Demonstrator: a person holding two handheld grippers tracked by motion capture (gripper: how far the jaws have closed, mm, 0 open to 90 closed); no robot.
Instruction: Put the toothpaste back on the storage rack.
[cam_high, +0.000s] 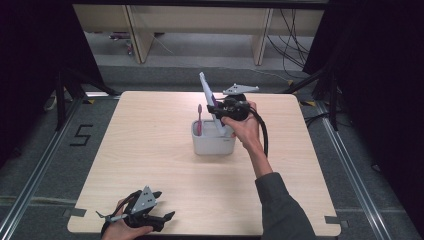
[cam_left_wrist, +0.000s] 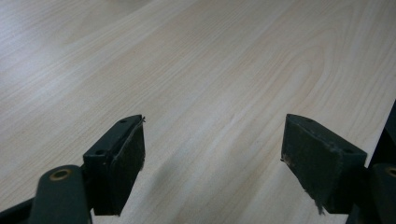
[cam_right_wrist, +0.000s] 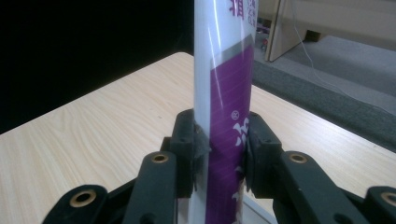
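A white and purple toothpaste tube (cam_high: 206, 95) (cam_right_wrist: 226, 84) leans upright over a white rectangular holder cup (cam_high: 212, 143) near the table's middle. My right gripper (cam_high: 216, 111) (cam_right_wrist: 223, 149) is shut on the tube, its pads pressing both sides just above the cup's rim. The tube's lower end reaches down into the cup. A pink toothbrush (cam_high: 199, 120) stands in the cup's left part. My left gripper (cam_high: 161, 206) (cam_left_wrist: 212, 158) rests low at the table's front left edge, its jaws wide open with bare wood between them.
The light wooden table (cam_high: 150, 150) has bare room on all sides of the cup. Beyond its far edge lie grey floor, wooden furniture legs (cam_high: 137, 35) and loose cables (cam_high: 292, 40). Black curtains hang at both sides.
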